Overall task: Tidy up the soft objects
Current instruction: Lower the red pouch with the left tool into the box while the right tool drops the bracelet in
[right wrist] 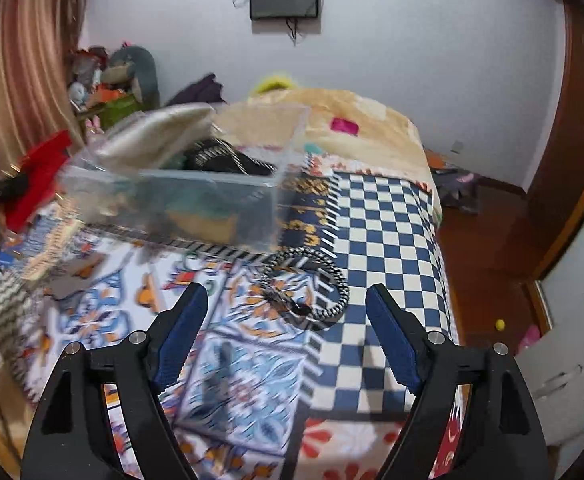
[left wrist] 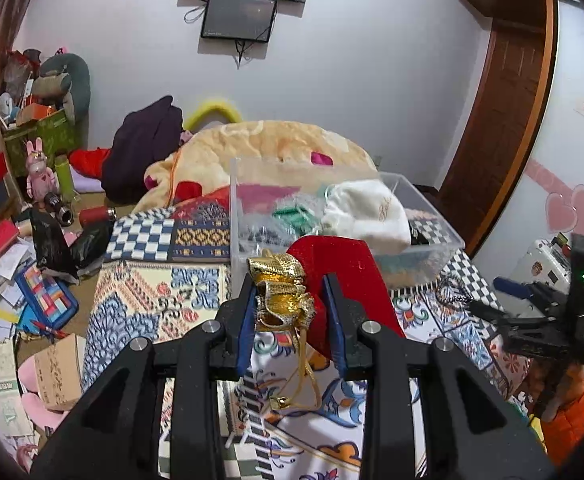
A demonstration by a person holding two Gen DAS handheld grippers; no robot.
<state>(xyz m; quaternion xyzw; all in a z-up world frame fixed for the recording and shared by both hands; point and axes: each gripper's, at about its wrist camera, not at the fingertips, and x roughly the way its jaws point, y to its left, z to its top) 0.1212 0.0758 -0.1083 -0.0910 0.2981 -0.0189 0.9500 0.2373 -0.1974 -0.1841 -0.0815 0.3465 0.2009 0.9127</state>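
Above patterned bedspread (left wrist: 140, 300), red-and-gold pouch (left wrist: 332, 264) between left gripper (left wrist: 290, 312) fingers

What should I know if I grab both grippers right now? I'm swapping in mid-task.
Left gripper: shut on the red and gold pouch, held above the bedspread just short of the clear bin.
Right gripper: open, empty, above the black-and-white braided cord lying on the bedspread.
Done: a white pouch and other soft items sit in the bin.
Left: drop the pouch in, then probably the cord.
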